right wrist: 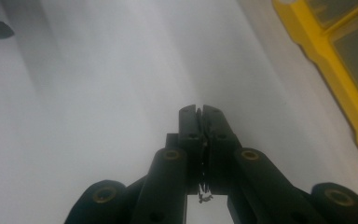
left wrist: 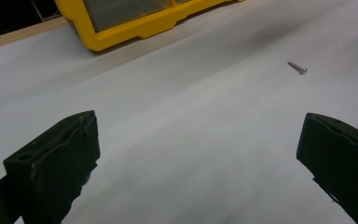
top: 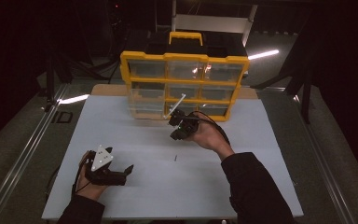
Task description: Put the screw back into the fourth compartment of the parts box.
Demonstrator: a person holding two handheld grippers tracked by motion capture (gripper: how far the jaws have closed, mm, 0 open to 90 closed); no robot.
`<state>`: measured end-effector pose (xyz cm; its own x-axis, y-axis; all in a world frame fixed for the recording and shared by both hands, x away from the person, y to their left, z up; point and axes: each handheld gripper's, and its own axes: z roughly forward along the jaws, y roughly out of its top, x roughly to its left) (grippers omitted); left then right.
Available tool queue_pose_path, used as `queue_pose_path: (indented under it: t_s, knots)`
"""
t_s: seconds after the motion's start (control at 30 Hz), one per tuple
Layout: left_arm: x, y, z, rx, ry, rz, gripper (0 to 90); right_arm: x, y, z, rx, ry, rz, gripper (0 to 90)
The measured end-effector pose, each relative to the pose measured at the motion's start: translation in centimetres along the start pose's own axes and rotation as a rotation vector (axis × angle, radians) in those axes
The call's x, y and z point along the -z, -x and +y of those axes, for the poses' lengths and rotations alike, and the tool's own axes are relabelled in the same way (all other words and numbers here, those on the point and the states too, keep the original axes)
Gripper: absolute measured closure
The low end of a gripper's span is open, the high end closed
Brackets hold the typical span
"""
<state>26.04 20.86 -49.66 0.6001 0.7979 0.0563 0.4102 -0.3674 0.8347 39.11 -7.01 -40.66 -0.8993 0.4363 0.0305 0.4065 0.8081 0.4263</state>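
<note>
My right gripper (top: 176, 133) hangs above the white table (top: 242, 186), just in front of the yellow organiser case (top: 184, 57). Its jaws are shut (right wrist: 200, 109), and a thin silvery piece that looks like a small screw (right wrist: 204, 189) is pinched in the seam between them. Another small screw (top: 175, 158) (left wrist: 297, 68) lies loose on the table below and in front of that gripper. My left gripper (top: 123, 173) rests low at the near left of the table. Its jaws stand wide apart (left wrist: 199, 126) with nothing between them, and they point toward the loose screw.
The case stands upright at the back of the table, with clear compartment fronts and a yellow handle (top: 185, 36) on top. Its lower corner (left wrist: 121, 35) lies ahead of the left gripper. Metal rails (top: 28, 154) run along both sides of the table.
</note>
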Motion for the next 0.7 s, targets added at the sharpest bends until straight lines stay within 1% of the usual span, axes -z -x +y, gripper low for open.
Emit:
queue_pose_path:
  t_s: [0.1,0.2,0.23,0.27,0.4,0.47,0.5,0.57,0.7]
  knots:
    - [0.0,0.0,0.0,-0.001,0.001,-0.001,0.0,0.4,0.0,0.2,0.000,0.006,-0.004,87.6]
    - [0.0,0.0,0.0,-0.001,0.000,-0.001,0.0,1.1,0.1,0.6,-0.003,0.018,-0.010,87.6]
    - [0.0,0.0,0.0,-0.001,0.000,-0.001,0.0,1.1,0.1,0.6,-0.003,0.018,-0.010,87.6]
    - [0.0,0.0,0.0,-0.001,0.000,-0.001,0.0,1.6,0.1,0.8,-0.003,0.017,-0.012,87.6]
    - [0.0,0.0,0.0,0.000,0.001,-0.001,0.0,2.3,0.2,1.2,0.000,0.023,-0.020,87.6]
    - [0.0,0.0,0.0,-0.001,0.000,-0.001,0.0,2.3,0.2,1.3,0.003,0.025,-0.021,87.6]
    - [0.0,0.0,0.0,-0.001,0.000,-0.001,0.0,2.5,0.1,1.4,-0.004,0.024,-0.021,87.5]
    - [0.0,0.0,0.0,-0.003,0.000,0.000,0.0,2.8,0.1,1.6,-0.005,0.029,-0.024,87.5]
    - [0.0,0.0,0.0,-0.002,0.000,-0.001,0.0,3.2,0.1,1.9,0.001,0.033,-0.028,87.5]
